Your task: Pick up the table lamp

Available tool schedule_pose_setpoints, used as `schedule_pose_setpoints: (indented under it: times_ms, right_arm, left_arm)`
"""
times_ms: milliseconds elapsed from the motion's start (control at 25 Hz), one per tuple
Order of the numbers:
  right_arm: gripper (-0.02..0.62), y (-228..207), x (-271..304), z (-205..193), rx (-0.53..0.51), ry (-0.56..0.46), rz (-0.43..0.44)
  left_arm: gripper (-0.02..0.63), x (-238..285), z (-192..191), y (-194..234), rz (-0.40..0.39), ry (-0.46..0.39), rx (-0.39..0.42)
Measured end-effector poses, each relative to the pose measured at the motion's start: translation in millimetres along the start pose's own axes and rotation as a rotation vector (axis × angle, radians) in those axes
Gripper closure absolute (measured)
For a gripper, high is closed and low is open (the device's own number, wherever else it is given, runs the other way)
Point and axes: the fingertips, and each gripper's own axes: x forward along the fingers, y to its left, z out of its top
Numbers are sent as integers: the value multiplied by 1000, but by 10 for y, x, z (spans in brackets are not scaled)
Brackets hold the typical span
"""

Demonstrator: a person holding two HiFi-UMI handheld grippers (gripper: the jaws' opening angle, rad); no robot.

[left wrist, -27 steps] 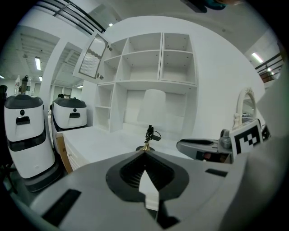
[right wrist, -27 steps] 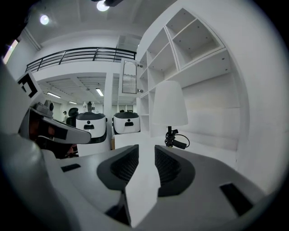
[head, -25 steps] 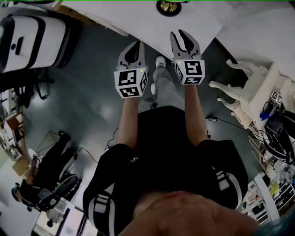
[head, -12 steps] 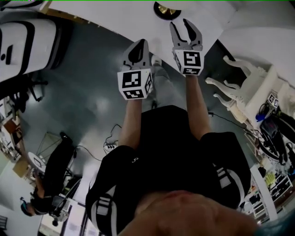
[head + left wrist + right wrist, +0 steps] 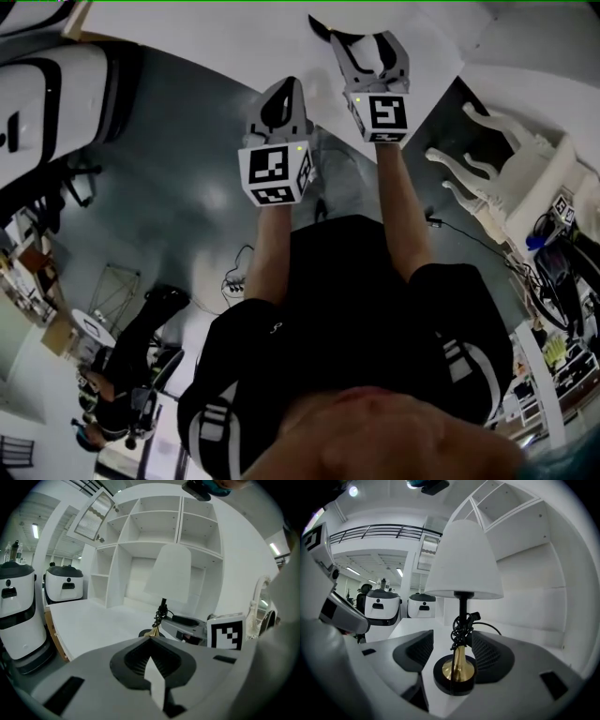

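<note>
White-shaded table lamp (image 5: 461,564) stands upright on a white tabletop (image 5: 405,630), its round black base and brass foot set between the spread jaws of the right gripper (image 5: 452,654). Both ribbed pads flank the stem w/ a gap each side; whether either jaw touches the base can't be told. Black cord (image 5: 462,623) is bundled round the stem just under the shade.

Left gripper (image 5: 150,658), jaws pressed together on nothing, is held back from the lamp, approx. level w/ the table edge in the head view. From it the lamp (image 5: 168,573) shows ahead, in front of white shelving (image 5: 154,531), w/ the right gripper (image 5: 187,627) low beside the lamp's base.

Head view: right gripper (image 5: 371,45) reaches out over the tabletop (image 5: 234,28); left gripper (image 5: 284,89) sits nearer the person's body, over grey floor. White ornate chair (image 5: 497,178) stands off to the right.
</note>
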Motion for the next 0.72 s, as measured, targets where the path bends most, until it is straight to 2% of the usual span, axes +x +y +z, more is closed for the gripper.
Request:
schedule_pose_setpoints:
  times_ms: [240,440,560,720]
  right_arm:
    - [345,-133,179,116,-61,-60,-44]
    - [342,-173,403,53,-99,-57,-51]
    - [342,-234,494,23,-120,-59,-64]
    - [318,-264,621,-6,-171,-50,-75]
  left_arm:
    - [597,184,-44,146,22,35,-9]
    - [597,315,-97,235,27,59,-13]
    - [597,373,-110,259,18,63,-47]
    - [597,425,-66,289,8,59,-58]
